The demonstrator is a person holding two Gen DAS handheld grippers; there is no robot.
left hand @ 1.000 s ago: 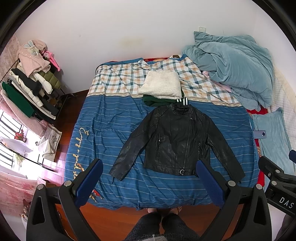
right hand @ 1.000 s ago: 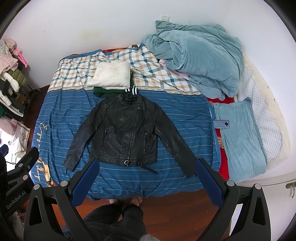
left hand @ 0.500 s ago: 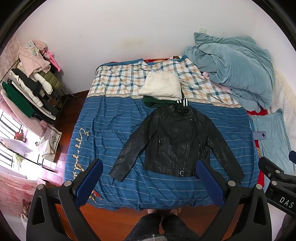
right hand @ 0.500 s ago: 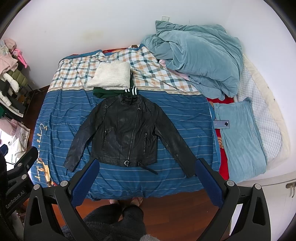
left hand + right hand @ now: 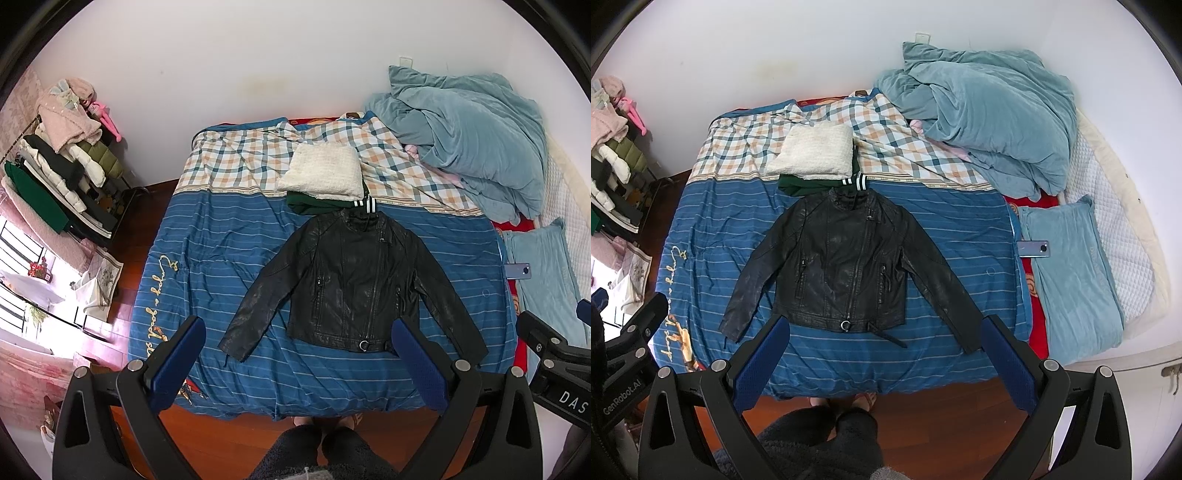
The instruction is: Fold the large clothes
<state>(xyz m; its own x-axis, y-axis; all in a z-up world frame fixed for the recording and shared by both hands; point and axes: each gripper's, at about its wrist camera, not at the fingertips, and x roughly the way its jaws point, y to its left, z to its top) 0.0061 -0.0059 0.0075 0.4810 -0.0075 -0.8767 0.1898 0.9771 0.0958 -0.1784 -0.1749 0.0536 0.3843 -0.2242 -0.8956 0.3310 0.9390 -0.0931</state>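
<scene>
A black leather jacket (image 5: 351, 284) lies flat, sleeves spread, on the blue striped bed (image 5: 221, 240). Both the left tongs (image 5: 297, 363) and right tongs (image 5: 884, 360) hover spread wide above its near edge, holding nothing

Blue striped bed (image 5: 221, 236) with black jacket (image 5: 351, 288), folded clothes (image 5: 325, 177), teal duvet (image 5: 472, 136).

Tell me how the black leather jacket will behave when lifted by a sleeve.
The black leather jacket looks thick, so it probably hangs heavy and folds stiffly. Its glossy surface may slip in the jaws. The loose belt strap will likely dangle.
</scene>
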